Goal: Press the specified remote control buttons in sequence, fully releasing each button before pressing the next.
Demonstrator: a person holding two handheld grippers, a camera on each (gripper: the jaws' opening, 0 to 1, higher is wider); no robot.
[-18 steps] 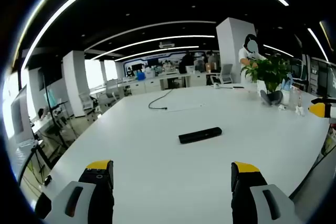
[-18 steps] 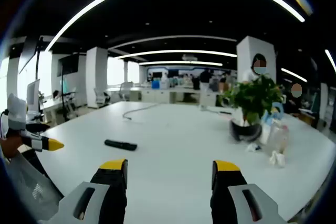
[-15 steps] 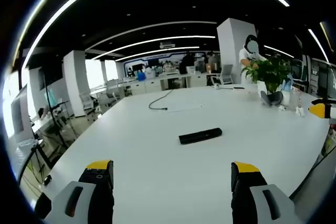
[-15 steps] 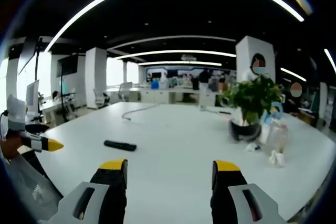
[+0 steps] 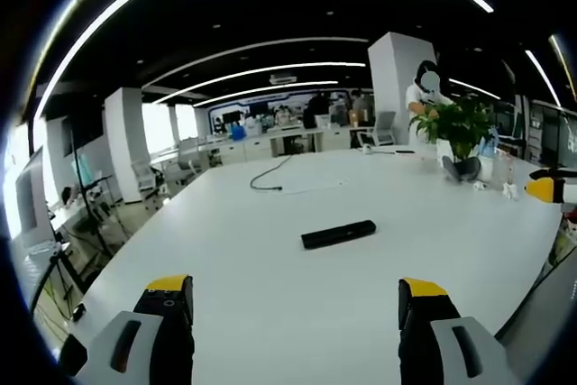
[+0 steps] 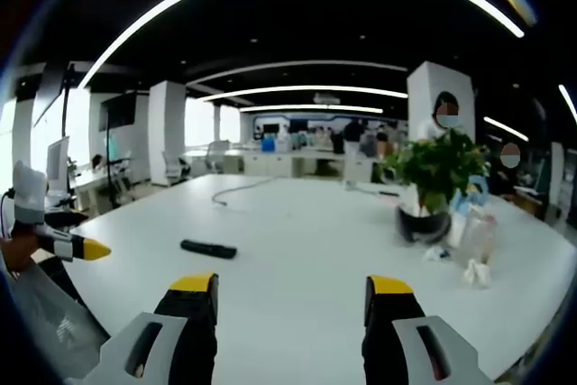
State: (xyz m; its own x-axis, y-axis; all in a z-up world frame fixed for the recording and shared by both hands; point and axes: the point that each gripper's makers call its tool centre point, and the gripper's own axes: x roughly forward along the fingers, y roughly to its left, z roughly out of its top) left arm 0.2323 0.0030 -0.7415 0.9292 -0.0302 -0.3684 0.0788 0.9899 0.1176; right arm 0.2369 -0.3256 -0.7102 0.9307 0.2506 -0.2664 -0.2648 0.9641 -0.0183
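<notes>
We cannot make out any buttons on the remote control [image 5: 339,234]; it reads as a plain dark bar. Since the earlier frames it sits slightly leftward and higher in the left gripper view, likely the camera shifting. It lies flat on the white table [image 5: 270,259], well ahead of the left gripper [image 5: 296,299], between its jaws, which stand apart. The right gripper [image 6: 293,297] also gapes, holding nothing; the remote lies ahead, left of its jaws.
</notes>
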